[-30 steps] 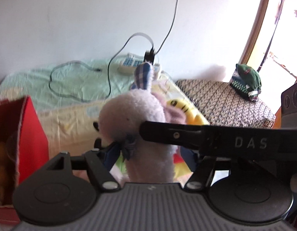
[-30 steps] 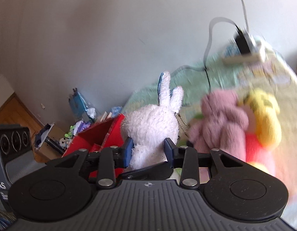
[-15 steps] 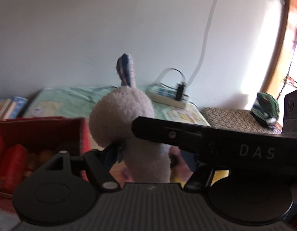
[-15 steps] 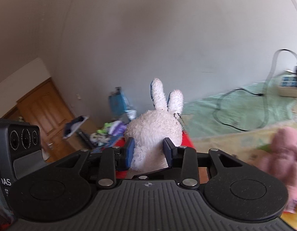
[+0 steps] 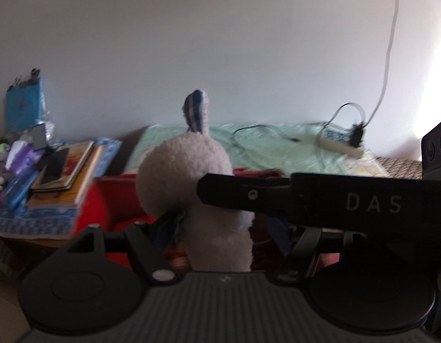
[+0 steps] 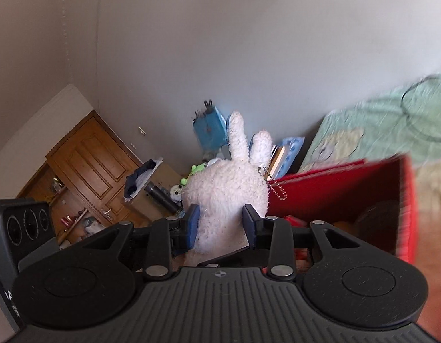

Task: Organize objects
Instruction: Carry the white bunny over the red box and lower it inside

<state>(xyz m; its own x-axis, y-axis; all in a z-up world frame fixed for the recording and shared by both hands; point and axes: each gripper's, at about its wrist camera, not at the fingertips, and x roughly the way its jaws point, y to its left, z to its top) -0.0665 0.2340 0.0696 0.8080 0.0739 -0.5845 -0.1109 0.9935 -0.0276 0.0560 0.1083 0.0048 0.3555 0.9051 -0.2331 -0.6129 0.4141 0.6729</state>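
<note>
Both grippers, right (image 6: 219,225) and left (image 5: 220,228), are clenching the fluffy white plush rabbit (image 6: 227,197) above the red cardboard box (image 6: 363,188). Soft, light, compressible; mid-body hold seems secure.

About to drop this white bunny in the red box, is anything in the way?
Nothing visible blocks it. The white bunny, held by the right tool, hangs at the red box, whose open top is clear; some items already lie inside.

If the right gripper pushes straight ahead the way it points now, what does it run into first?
Probably the clutter by the wall: the right gripper, shut on the white plush rabbit, points past the red box toward the blue bag. Depth is unclear.
</note>
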